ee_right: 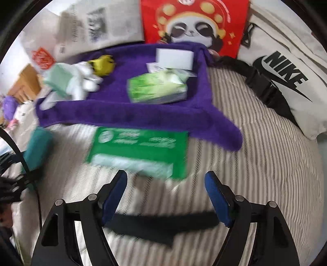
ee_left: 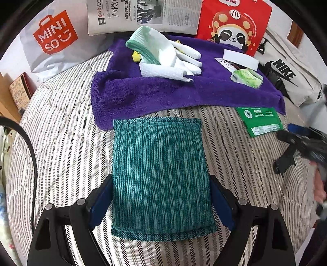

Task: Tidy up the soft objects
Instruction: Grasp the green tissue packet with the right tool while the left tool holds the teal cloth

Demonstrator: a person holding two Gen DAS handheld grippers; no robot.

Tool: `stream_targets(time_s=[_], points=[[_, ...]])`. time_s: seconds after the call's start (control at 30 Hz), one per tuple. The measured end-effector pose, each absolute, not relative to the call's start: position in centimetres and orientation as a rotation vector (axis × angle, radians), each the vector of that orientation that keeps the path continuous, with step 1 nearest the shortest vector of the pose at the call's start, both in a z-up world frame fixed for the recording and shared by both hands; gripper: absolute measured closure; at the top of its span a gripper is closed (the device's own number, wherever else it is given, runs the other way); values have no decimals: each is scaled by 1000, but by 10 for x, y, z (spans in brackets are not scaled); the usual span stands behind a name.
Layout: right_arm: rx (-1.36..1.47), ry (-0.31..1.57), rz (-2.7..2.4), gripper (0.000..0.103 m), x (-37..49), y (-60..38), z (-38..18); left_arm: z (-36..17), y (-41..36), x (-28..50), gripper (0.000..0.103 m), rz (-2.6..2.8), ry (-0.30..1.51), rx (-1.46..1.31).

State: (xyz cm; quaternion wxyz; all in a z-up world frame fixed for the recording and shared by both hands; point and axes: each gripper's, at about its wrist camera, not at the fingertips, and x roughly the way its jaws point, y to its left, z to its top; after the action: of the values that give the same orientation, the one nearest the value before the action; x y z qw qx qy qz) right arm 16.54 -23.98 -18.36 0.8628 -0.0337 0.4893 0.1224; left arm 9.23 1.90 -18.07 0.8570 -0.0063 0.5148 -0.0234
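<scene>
A teal knitted pad [ee_left: 161, 174] lies on the striped bedspread, between the fingers of my left gripper [ee_left: 161, 196], which is shut on its sides. Beyond it a purple towel [ee_left: 163, 94] carries white gloves [ee_left: 179, 59], a mint cloth [ee_left: 143, 38], a white folded cloth [ee_left: 161, 71], a green tissue pack [ee_left: 246, 76] and a white sponge block [ee_left: 239, 59]. My right gripper [ee_right: 165, 184] is open and empty just before a green flat packet [ee_right: 139, 151]. The right wrist view is blurred; it shows the towel [ee_right: 122, 110], tissue pack [ee_right: 157, 88] and a yellow toy [ee_right: 102, 63].
A Miniso bag [ee_left: 53, 38], newspaper [ee_left: 143, 16], red panda bag [ee_left: 235, 24] and white Nike bag [ee_left: 290, 75] line the back. The green packet [ee_left: 259, 120] lies right of the pad. The striped bedspread [ee_left: 61, 143] covers the surface.
</scene>
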Motion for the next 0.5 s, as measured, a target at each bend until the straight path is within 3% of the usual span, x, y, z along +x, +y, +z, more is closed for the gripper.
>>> stream_targets(time_s=[0.17,0.23,0.3,0.5], points=[[58,1008,321,20,192,-252,-182,-182,19,89,15,-58,1067,1],[61,1011,341,24,194,-251,-180,-182,18,87,15,-59,1067,8],[40,1012,384,42,187,-246,-179,-182,17,87,15,-62,1064,18],[-28,1054,481,51,152,-222,-177,-180,22,84,15,-88,1057,-7]])
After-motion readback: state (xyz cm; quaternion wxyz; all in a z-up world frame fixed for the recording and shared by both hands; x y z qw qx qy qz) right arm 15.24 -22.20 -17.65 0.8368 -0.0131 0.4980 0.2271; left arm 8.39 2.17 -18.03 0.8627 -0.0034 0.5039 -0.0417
